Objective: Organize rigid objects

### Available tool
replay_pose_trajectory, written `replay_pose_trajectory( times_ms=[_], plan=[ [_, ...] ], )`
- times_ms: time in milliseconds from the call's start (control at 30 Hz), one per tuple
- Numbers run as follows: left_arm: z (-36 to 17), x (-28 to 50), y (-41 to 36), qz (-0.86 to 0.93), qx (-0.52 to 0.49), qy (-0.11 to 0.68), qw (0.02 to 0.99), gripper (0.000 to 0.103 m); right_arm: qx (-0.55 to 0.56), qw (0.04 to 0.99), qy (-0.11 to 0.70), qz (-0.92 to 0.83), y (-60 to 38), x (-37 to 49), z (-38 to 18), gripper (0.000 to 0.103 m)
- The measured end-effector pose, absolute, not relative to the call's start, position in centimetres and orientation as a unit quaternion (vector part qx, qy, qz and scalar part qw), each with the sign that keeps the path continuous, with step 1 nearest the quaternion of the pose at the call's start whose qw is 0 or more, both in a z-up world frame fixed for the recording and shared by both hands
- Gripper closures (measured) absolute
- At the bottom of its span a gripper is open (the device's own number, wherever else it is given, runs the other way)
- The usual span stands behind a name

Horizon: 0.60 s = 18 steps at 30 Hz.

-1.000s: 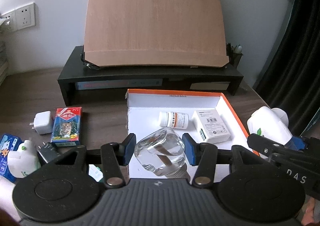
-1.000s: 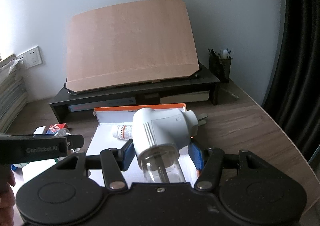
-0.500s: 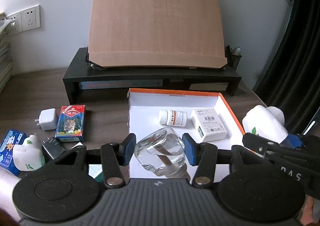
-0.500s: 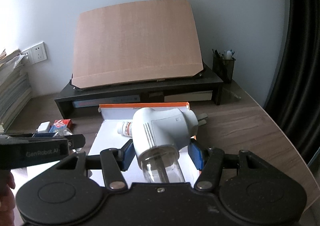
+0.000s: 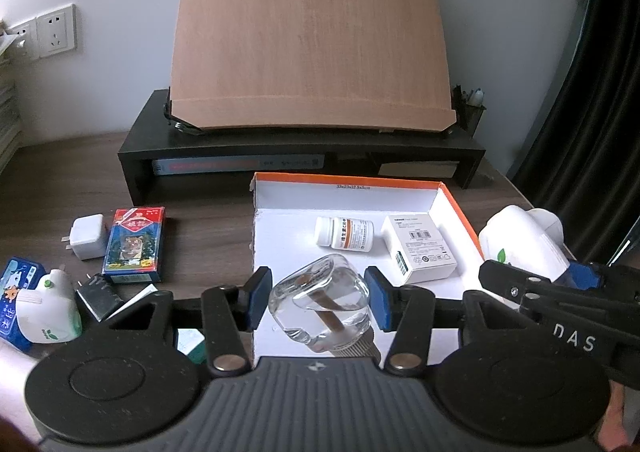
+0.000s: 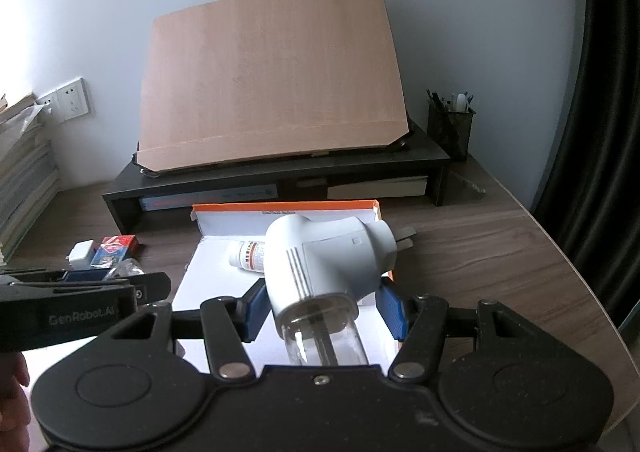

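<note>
My left gripper (image 5: 318, 302) is shut on a clear glass refill bottle (image 5: 320, 304) with a brown wick, held above the front of the orange-rimmed white box (image 5: 352, 182). In the box lie a white pill bottle (image 5: 344, 233) and a small white carton (image 5: 420, 248). My right gripper (image 6: 322, 310) is shut on a white plug-in vaporizer (image 6: 320, 260) with a clear bottle screwed under it, over the box's right side (image 6: 284, 206). From the left wrist view the vaporizer (image 5: 520, 240) shows at the right.
Left of the box lie a white charger (image 5: 86, 236), a red card pack (image 5: 134, 248), a black adapter (image 5: 96, 292), a second white vaporizer (image 5: 48, 308) and a blue carton (image 5: 16, 280). Behind stands a black riser (image 5: 300, 148) bearing a wooden board. A pen holder (image 6: 450, 124) stands at the right.
Both grippers keep their hold on the same things. The views shift only slightly.
</note>
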<state>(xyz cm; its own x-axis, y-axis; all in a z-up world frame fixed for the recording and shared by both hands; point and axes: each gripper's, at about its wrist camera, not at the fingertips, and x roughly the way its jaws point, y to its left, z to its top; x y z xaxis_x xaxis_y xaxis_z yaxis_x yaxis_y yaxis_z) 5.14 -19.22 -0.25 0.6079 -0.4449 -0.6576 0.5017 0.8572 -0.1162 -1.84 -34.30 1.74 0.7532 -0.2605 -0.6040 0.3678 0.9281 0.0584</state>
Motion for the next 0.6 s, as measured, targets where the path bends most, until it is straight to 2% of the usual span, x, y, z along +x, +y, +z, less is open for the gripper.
replay_pose_trajectory(
  times_ms=[600],
  plan=[
    [-1.8,6.3,-20.7,-0.265,0.046,0.373,0.888,0.052,0.083,0.917,0.352,-0.171,-35.2,0.3,-0.4,0.034]
  ],
)
